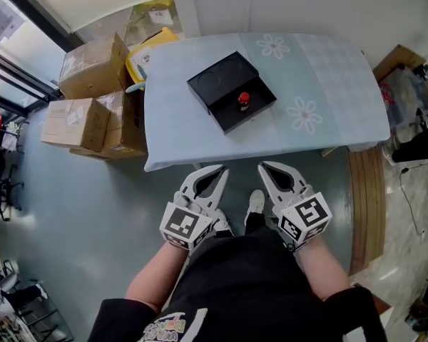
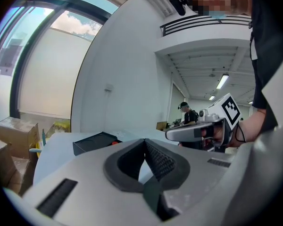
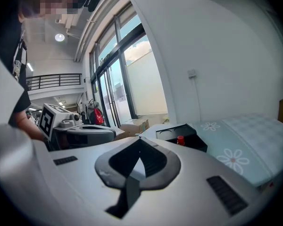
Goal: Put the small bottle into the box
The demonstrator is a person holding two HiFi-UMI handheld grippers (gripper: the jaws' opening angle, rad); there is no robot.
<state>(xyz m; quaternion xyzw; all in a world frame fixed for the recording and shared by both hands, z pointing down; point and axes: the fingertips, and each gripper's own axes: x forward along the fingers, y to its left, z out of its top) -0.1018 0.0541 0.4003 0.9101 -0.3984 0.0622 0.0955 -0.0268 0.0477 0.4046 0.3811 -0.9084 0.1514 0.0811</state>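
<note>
The small bottle (image 1: 244, 101), dark with a red cap, stands upright inside the open black box (image 1: 261, 92) on the table with the pale blue flowered cloth (image 1: 328, 70). Beside it lies the box's other half with a round recess. My left gripper (image 1: 222, 170) and right gripper (image 1: 263, 167) hang side by side close to my body, short of the table's near edge, both shut and empty. In the left gripper view the left gripper (image 2: 145, 141) points toward the box (image 2: 92, 142). In the right gripper view the right gripper (image 3: 140, 139) faces the bottle (image 3: 180, 140).
Cardboard boxes (image 1: 93, 66) (image 1: 75, 123) are stacked on the floor left of the table, with a yellow package (image 1: 146, 55) behind them. A wooden board (image 1: 367, 205) lies on the floor at the right. A person (image 2: 185, 112) stands far off in the hall.
</note>
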